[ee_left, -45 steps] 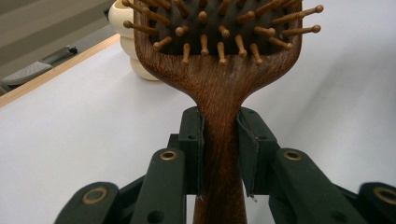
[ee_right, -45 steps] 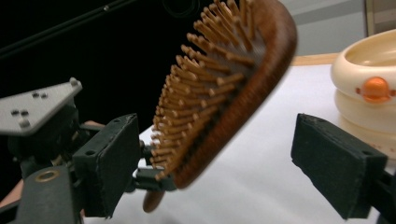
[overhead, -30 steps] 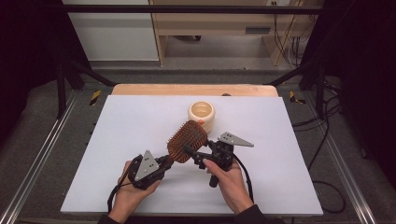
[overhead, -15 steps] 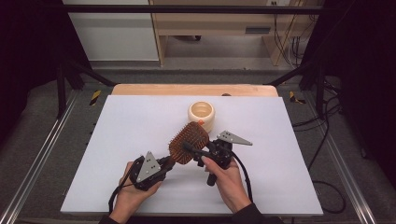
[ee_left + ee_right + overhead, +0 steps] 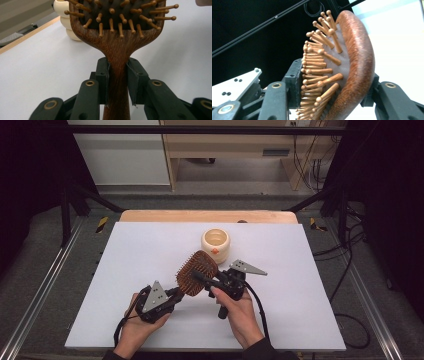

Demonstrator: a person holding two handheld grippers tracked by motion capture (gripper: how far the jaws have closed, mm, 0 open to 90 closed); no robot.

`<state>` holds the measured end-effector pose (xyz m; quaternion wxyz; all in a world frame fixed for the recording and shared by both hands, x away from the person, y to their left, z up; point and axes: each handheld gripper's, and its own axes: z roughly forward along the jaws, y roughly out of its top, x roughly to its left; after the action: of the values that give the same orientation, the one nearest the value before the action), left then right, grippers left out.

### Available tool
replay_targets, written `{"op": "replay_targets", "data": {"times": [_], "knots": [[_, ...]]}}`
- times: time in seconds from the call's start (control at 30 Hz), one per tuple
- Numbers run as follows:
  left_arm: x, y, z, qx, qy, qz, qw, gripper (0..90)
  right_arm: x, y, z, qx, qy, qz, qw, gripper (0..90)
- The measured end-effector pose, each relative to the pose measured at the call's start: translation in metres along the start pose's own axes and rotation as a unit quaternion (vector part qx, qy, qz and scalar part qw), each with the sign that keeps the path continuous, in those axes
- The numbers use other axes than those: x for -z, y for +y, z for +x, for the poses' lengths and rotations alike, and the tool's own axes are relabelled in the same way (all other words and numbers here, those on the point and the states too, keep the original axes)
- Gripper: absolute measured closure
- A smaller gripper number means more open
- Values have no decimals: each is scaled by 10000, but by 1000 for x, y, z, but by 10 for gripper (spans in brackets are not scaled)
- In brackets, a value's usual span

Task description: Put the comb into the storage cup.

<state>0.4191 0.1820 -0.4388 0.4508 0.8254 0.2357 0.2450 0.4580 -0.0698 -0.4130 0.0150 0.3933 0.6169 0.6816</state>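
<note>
hairbrush point(image 5: 196, 272) — reddish-brown wood, tan pins | cup point(image 5: 215, 243) — cream | table point(image 5: 140, 250) — white

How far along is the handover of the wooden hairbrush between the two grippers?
Done: the hairbrush is up off the white table. In hand: the left gripper clamps its handle, and the right gripper has its jaws around the bristled head. Left: one gripper must let go, and the brush must be placed, perhaps near the cream cup.
</note>
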Motion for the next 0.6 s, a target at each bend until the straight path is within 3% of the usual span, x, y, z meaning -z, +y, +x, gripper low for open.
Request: {"op": "replay_targets", "data": {"times": [0.6], "knots": [[-1,-2,2,157,-8,-112,9998,718,-3,7,9,127,-15,80,9999,536]]}}
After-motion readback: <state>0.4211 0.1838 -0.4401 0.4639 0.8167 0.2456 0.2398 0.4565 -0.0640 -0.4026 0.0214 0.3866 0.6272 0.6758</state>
